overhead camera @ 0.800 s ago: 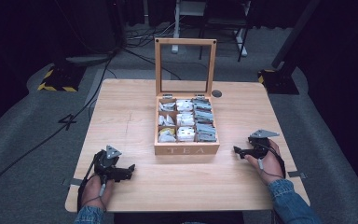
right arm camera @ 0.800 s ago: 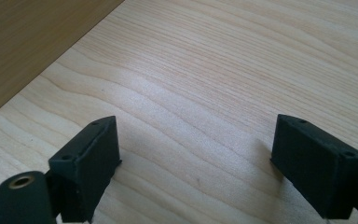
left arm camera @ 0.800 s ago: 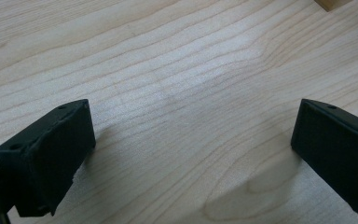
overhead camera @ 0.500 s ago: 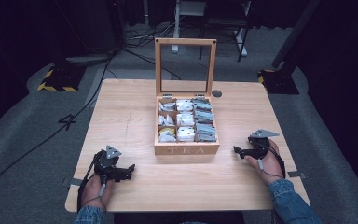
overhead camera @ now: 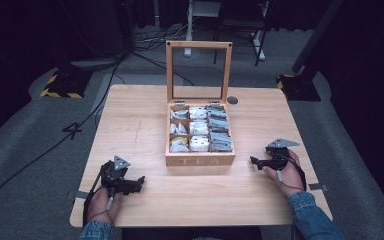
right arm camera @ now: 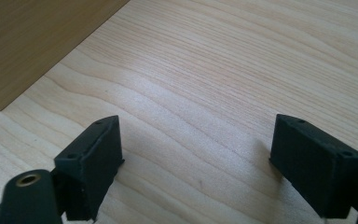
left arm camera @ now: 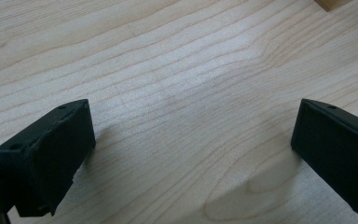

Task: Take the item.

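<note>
One wooden tea box (overhead camera: 200, 160) at mid-table, marked TEA on the near wall, glass-paned lid (overhead camera: 198, 70) standing upright at the far side. Six compartments inside, two rows of three: white tea packets (overhead camera: 198, 129) in the left and middle ones, grey packets (overhead camera: 220, 134) stacked in the two on the right; exact packet count unclear. Two grippers on the light wooden table (overhead camera: 130, 115): left gripper (overhead camera: 139, 181) near the near-left corner, jaws wide apart, nothing between; right gripper (overhead camera: 253, 161) just right of the box's near corner, jaws spread, empty. One small dark disc (overhead camera: 232, 100) beyond the box.
</note>
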The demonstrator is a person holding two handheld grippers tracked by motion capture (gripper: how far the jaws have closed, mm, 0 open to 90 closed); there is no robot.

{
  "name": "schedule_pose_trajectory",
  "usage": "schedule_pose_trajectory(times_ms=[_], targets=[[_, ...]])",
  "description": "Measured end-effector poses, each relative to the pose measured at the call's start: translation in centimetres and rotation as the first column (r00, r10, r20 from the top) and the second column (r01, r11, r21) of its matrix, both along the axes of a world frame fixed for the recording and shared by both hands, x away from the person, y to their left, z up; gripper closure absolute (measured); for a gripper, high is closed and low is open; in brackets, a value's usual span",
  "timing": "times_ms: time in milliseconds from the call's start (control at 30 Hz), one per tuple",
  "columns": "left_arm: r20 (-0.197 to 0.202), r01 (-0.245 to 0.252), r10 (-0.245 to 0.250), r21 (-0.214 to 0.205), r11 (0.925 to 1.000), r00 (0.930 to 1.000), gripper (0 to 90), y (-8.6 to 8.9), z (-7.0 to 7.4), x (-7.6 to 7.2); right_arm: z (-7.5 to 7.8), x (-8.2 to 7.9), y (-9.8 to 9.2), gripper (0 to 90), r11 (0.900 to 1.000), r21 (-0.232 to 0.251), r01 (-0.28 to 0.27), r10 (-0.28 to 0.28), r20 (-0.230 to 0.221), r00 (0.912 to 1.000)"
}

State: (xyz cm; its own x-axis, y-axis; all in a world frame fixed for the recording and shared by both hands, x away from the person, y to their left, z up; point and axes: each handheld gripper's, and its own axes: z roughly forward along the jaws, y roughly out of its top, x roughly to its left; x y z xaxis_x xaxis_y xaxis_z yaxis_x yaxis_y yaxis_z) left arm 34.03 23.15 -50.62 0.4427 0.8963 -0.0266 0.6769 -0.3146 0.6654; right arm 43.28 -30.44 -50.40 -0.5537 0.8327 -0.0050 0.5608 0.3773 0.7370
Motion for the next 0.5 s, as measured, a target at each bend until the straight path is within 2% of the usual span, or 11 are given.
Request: schedule_pose_trajectory(times_ms=[200,267,333,400,433,467,500], targets=[[-0.001,0.001,-0.001,0.001,1.0,1.0,0.0,0.0,0.0,0.0,0.0,0.0,-0.1,24.3,0.9998,0.01,-0.02,0.02,0.008,0.9998],[0.0,0.001,-0.001,0.002,1.0,1.0,0.0,0.0,0.0,0.0,0.2,-0.1,-0.1,32.1,0.9996,0.007,-0.027,0.027,0.004,0.9996],[-0.001,0.001,-0.001,0.001,1.0,1.0,0.0,0.0,0.0,0.0,0.4,-0.2,-0.1,34.1,0.9994,0.004,-0.035,0.035,-0.004,0.9994],[-0.001,0.001,-0.001,0.001,1.0,1.0,0.0,0.0,0.0,0.0,0.9,-0.4,0.1,34.1,0.9991,0.018,-0.037,0.037,0.006,0.9993],[-0.001,0.0,0.0,-0.001,1.0,1.0,0.0,0.0,0.0,0.0,1.7,-0.6,0.3,34.5,0.9986,0.037,-0.038,0.037,0.032,0.9988],[-0.001,0.0,0.0,-0.001,1.0,1.0,0.0,0.0,0.0,0.0,1.7,-0.6,0.3,34.5,0.9986,0.037,-0.038,0.037,0.032,0.9988],[-0.001,0.001,-0.001,0.001,1.0,1.0,0.0,0.0,0.0,0.0,2.4,-0.9,0.4,34.9,0.9978,0.056,-0.035,0.032,0.053,0.9981]])
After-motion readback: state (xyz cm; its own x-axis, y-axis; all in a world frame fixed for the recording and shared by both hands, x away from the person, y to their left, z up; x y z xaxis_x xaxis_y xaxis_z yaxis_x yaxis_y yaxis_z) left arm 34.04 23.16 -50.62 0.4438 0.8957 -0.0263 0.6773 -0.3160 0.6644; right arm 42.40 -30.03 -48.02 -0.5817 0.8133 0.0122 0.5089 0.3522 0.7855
